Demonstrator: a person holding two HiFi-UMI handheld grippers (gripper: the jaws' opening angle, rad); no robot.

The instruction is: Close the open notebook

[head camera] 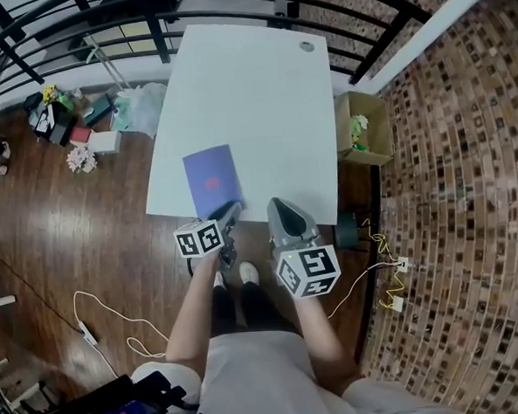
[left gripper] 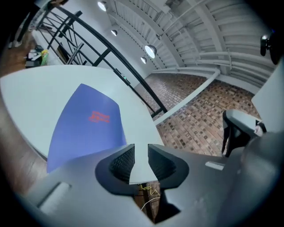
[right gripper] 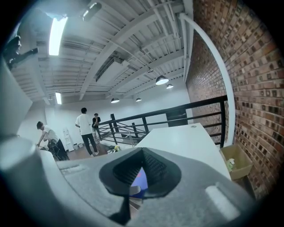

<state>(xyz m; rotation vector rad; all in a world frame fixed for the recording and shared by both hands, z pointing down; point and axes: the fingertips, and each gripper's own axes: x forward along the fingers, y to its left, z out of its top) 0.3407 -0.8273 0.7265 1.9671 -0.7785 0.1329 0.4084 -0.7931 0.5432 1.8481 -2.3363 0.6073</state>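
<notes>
A blue notebook [head camera: 212, 177] with a red mark on its cover lies shut and flat on the white table [head camera: 252, 88], near the front edge. My left gripper [head camera: 232, 209] hovers at the notebook's near right corner. In the left gripper view the notebook [left gripper: 86, 122] is ahead and to the left, and the left gripper [left gripper: 141, 156] is open by a narrow gap with only the table top showing between its pads. My right gripper [head camera: 277, 204] sits at the table's front edge to the right of the notebook, its tips [right gripper: 141, 150] together; a sliver of blue shows behind them.
A black railing [head camera: 142, 16] runs behind the table. A cardboard box [head camera: 363, 127] stands on the floor at the table's right by the brick wall. Bags and clutter [head camera: 70, 126] lie at the left, cables [head camera: 117, 320] on the wooden floor. People [right gripper: 86, 128] stand far off.
</notes>
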